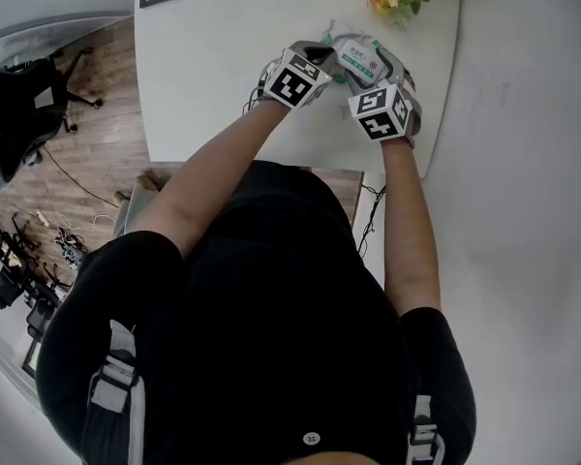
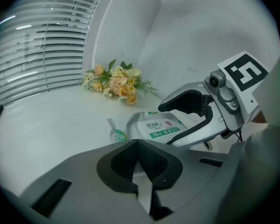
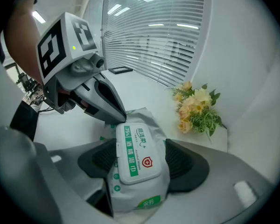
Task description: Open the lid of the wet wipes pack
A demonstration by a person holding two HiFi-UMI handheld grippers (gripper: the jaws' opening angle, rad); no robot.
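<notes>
Wipes pack (image 3: 136,171) clamped between jaws of right gripper (image 3: 140,162) over the bench (image 1: 223,46), lid (image 3: 133,148) shut, jaws of left gripper (image 2: 139,146) closed together, tip set against lid's corner

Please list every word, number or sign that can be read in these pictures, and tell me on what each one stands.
"75%": green band on the white lid of the wet wipes pack.
"酒精湿巾": same band, after it.
Red shield with white cross: same lid.
Brand script, small print, green label: too small to read.
Marker cubes: patterns only, no words.
</notes>
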